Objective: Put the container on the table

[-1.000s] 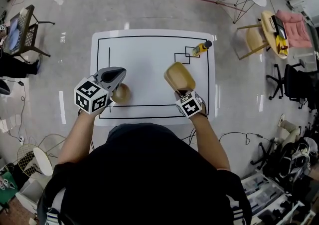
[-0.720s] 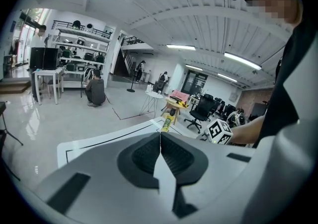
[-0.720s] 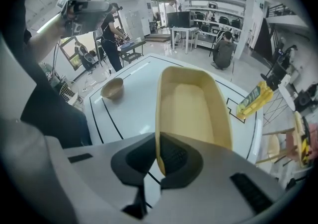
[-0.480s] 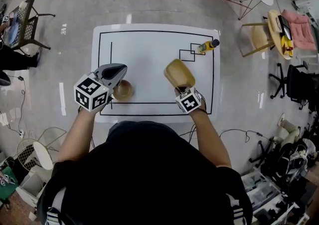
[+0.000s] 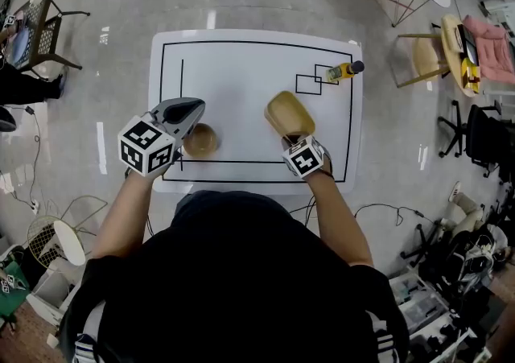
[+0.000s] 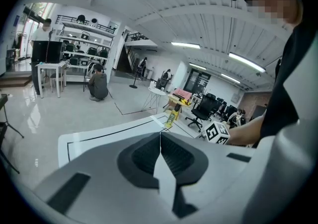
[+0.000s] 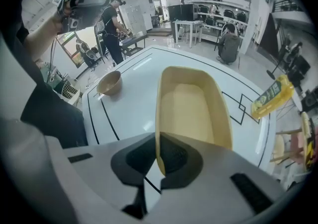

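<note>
Little has shifted over the last second: my right gripper (image 7: 157, 161) still has its fingers pinched on the near rim of the tan container (image 7: 195, 106), over the tabletop (image 5: 241, 72) at its front right. My left gripper (image 6: 160, 154) has its fingers pressed together on nothing, beside the small bowl (image 5: 200, 140).

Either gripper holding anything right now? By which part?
The right gripper is shut on the tan container, pinching the near end of its rim. The left gripper is shut and holds nothing.
</note>
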Demonstrator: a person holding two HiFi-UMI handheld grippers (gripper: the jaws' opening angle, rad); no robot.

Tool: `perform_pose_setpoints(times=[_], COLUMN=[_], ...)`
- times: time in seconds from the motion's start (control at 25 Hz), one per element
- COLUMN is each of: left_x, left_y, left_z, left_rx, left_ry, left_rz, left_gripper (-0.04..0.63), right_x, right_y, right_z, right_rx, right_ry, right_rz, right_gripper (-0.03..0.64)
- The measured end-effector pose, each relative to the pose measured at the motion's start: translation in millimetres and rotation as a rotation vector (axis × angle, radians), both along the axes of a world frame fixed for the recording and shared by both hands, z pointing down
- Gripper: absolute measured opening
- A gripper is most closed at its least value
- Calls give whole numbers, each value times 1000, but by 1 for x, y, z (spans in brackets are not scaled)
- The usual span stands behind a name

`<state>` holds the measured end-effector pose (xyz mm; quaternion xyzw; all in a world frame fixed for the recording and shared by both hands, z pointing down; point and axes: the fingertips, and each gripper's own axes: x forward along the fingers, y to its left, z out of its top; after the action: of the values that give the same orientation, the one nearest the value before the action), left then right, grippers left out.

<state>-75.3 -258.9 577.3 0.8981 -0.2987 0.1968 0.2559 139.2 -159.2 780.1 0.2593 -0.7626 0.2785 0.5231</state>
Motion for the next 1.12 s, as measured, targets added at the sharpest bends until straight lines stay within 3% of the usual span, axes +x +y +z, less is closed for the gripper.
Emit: perform_pose_setpoints(times=[1.12], left_x=[4], left_y=[-6], left_z=[29], left_rx=[-55], left_ry=[-21], left_rz=[25], left_gripper=[8], right_x=[-6], right_y=[-5], right_z=[43], right_rx=[-44], right_ry=[12], right_rz=[-18], right_gripper=[9])
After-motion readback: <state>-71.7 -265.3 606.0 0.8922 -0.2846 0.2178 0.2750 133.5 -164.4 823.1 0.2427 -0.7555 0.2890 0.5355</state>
